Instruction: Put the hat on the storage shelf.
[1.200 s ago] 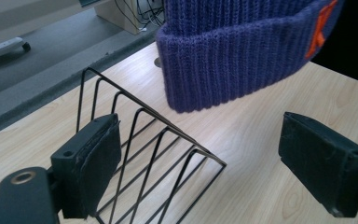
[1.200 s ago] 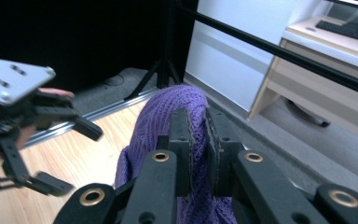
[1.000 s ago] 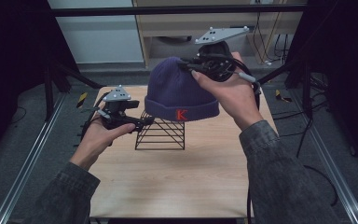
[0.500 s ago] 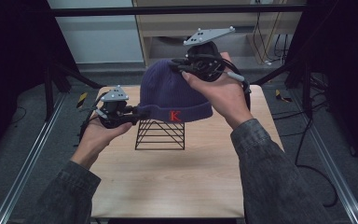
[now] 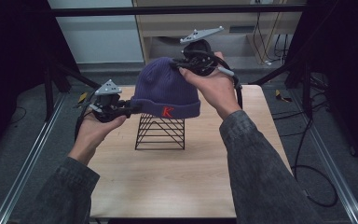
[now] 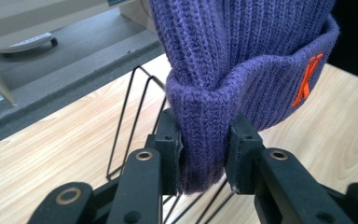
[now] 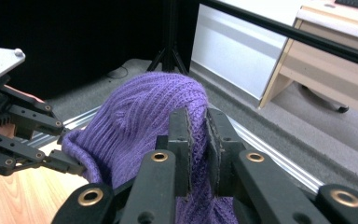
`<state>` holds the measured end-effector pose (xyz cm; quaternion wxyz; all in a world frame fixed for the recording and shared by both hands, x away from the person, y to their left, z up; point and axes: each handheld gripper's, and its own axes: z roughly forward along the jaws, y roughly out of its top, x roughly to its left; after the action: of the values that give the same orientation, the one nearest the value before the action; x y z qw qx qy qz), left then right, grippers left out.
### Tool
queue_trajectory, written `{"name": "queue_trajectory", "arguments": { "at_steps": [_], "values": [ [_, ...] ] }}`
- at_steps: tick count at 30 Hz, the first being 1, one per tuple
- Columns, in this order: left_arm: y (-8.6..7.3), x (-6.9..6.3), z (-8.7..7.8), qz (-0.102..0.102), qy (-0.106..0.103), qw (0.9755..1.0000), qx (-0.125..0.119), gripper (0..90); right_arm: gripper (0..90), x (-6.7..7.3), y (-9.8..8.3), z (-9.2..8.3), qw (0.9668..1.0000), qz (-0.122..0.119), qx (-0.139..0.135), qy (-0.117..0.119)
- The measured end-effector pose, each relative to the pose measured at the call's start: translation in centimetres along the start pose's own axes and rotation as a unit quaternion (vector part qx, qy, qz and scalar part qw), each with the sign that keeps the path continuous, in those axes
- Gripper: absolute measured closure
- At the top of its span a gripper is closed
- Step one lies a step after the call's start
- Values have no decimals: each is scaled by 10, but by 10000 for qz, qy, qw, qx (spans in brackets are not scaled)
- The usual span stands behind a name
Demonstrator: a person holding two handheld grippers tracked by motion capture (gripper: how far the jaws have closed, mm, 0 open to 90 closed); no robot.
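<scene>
The left gripper [image 6: 204, 154] pinches the folded cuff of a purple knit beanie [image 5: 165, 91] at its left edge, both jaws pressing the fabric. The right gripper [image 7: 197, 135] nips a thin fold of knit at the beanie's crown, jaws nearly closed on it. Between them the beanie hangs above the wooden table [image 5: 177, 182], its cuff with the red letter K [image 5: 167, 111] just over a black wire rack [image 5: 160, 133] standing on the table. Behind the table stand a pale cabinet [image 5: 98, 32] and dark frame bars [image 5: 177, 9].
</scene>
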<state>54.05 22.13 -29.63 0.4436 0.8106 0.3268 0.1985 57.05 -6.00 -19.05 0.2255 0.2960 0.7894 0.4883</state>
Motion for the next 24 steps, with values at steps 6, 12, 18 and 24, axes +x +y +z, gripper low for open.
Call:
{"name": "queue_trajectory", "arguments": {
  "at_steps": [6, 12, 18, 24],
  "values": [
    [-8, 9, 10, -83, 120, 9999, 49, 695, 812, -6, -7, 16, 9999, 55, 100, 18],
    [-15, 10, 9, -77, 212, 9997, 105, 696, 811, -3, -13, 23, 9998, 107, 167, 85],
    [-25, 17, 9, -195, 301, 9993, 100, 697, 808, -1, -19, 30, 9997, 140, 194, 103],
    [-31, 19, 8, -180, 295, 9993, 171, 698, 805, 2, -22, 36, 9995, 117, 243, 152]
  ]
}}
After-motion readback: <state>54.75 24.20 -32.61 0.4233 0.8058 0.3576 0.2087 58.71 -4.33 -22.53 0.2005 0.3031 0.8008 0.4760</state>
